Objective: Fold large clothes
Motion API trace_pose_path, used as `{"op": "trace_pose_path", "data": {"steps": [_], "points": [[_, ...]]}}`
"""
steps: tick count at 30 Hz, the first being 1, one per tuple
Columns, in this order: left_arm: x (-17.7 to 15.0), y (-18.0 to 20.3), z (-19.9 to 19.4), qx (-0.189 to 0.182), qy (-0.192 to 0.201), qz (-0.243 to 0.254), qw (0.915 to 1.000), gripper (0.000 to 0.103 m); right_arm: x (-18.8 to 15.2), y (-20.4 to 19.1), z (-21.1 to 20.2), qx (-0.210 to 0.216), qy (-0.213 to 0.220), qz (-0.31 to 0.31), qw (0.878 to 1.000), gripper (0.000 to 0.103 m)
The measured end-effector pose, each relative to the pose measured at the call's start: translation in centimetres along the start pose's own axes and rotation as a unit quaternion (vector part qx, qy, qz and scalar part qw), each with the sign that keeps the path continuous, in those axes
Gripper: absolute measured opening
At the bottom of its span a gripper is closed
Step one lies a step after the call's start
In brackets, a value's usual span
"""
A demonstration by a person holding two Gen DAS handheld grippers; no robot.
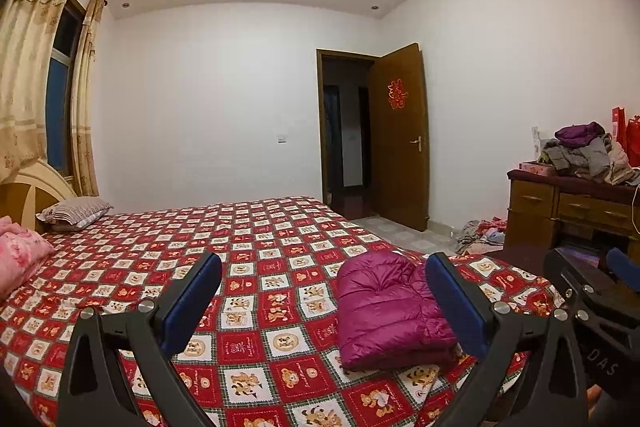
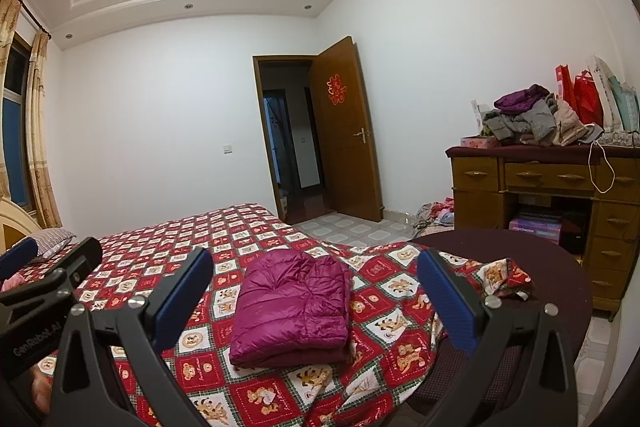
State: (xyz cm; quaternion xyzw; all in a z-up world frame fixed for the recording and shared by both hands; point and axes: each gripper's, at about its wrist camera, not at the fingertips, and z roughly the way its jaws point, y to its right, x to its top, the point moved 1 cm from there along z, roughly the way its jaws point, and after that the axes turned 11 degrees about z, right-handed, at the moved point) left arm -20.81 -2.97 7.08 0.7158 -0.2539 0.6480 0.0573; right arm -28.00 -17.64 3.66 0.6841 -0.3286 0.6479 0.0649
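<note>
On the bed (image 1: pixel 256 227) | folded magenta jacket (image 2: pixel 292 311) near the edge | left hand-held gripper (image 1: pixel 324 303) and right hand-held gripper (image 2: pixel 316 299) wide, empty | risk: slippery puffy fabric springing open or sliding off.

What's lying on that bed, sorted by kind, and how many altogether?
Folded magenta puffer jacket: 1
Striped pillow: 1
Pink quilt: 1
Total: 3

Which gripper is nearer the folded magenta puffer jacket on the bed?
Right, though only slightly. The jacket lies centred ahead of the open right gripper; the open left gripper is offset to its left.
</note>
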Motion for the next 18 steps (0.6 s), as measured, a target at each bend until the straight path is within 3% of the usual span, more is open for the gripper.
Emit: {"op": "trace_pose_path", "data": {"steps": [11, 18], "points": [[-0.4, -0.5, 0.8, -0.012, -0.011, -0.007, 0.9998, 0.102, -0.1, -0.2, -0.2, -0.002, -0.002, -0.002, 1.000, 0.103], [-1.6, -1.6, 3.4, 0.008, -0.058, 0.000, 0.9983, 0.102, -0.8, -0.2, 0.9, -0.009, -0.021, -0.003, 1.000, 0.103]]}}
